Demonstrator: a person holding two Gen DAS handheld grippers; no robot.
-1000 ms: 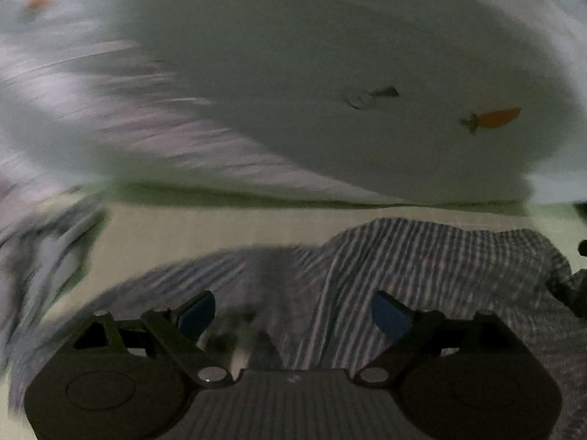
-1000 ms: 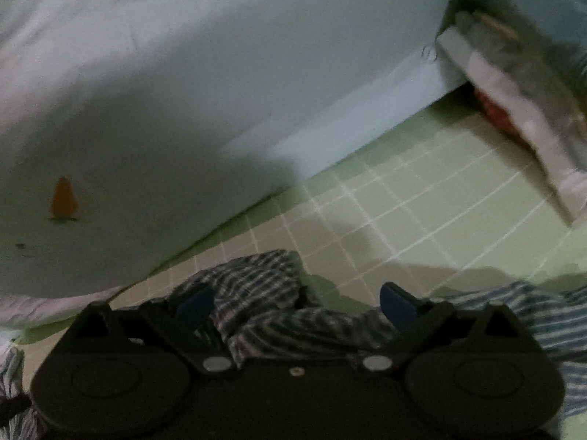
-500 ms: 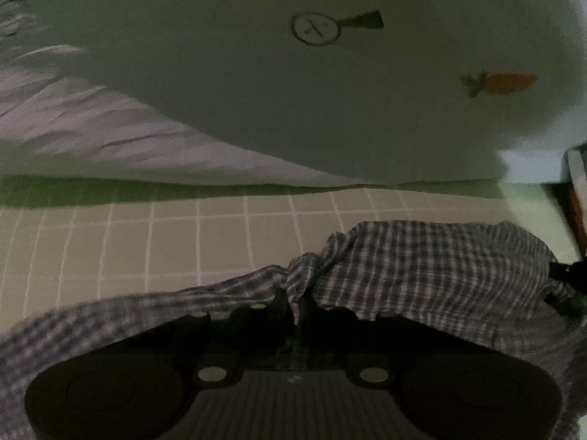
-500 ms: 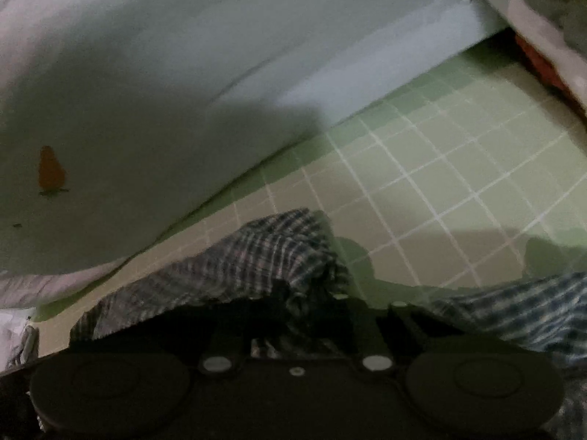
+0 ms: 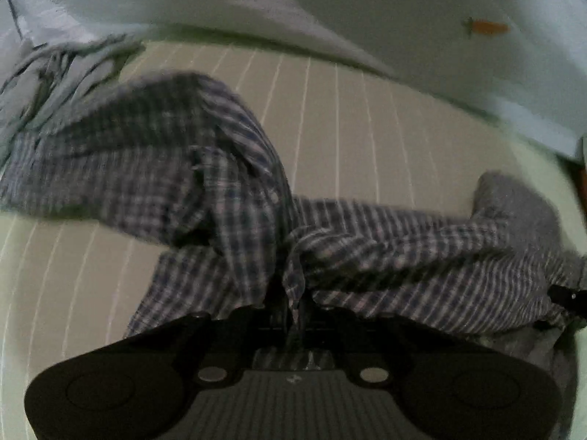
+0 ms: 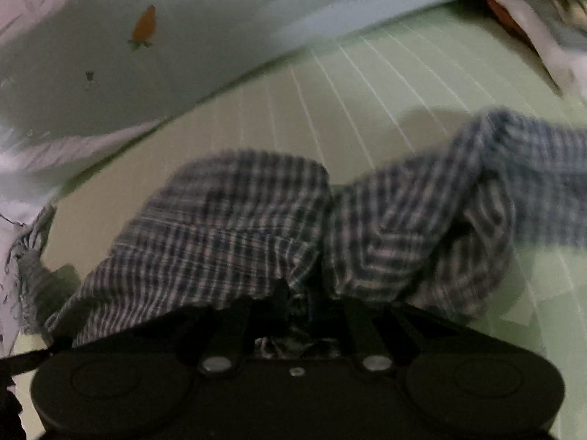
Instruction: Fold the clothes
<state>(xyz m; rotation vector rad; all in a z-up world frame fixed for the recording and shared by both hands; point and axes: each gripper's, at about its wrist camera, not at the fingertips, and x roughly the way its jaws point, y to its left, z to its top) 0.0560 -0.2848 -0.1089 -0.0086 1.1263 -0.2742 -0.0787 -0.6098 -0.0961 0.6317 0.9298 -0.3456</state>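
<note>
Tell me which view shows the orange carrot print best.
The right wrist view: the carrot print sits large and fairly sharp on the pale bedding, its green top visible. The left wrist view shows it smaller, near the upper right edge, lying sideways.

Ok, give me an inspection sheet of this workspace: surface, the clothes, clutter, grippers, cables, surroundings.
Surface: green sheet with a white grid, partly covered.
Job's things: plaid garment, bunched and blurred.
Clutter: pale crumpled cloth at far left; folded fabrics at far right.
Grippers: left gripper pinches a plaid fold, jaws opening slightly; right gripper pinches another bunch, jaws opening slightly.
Cables: nothing seen.
Surroundings: pale bedding with carrot prints behind; dim light.
</note>
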